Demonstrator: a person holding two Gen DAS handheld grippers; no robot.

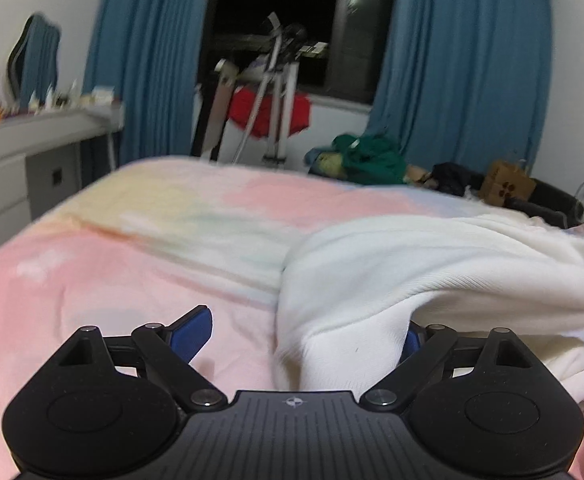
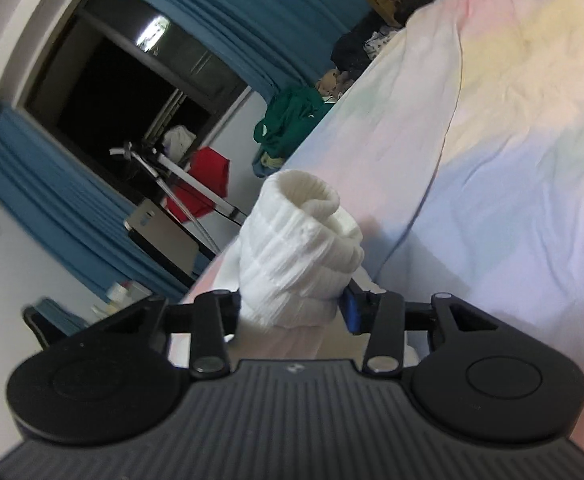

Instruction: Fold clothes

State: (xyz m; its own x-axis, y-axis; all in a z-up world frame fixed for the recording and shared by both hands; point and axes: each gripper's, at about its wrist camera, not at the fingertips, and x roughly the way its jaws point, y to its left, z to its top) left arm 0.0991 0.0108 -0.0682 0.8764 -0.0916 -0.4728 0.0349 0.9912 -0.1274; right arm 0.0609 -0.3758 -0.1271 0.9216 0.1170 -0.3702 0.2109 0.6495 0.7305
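A white knit sweater (image 1: 412,272) lies bunched on the right half of a pastel pink, yellow and blue bedspread (image 1: 123,264). My left gripper (image 1: 308,332) hangs low over the bed with its blue-padded jaws wide apart; a fold of the sweater lies between them against the right pad, and the left pad is free. In the right wrist view, which is tilted, my right gripper (image 2: 292,304) is closed on the sweater's ribbed white cuff (image 2: 296,248), which stands up bunched between the pads above the bedspread (image 2: 512,184).
Beyond the bed stand a drying rack with a red garment (image 1: 269,114), blue curtains (image 1: 464,72) around a dark window, a white dresser (image 1: 23,160) at left, and a pile of green clothing (image 1: 368,158) and a cardboard box (image 1: 506,186) at back right.
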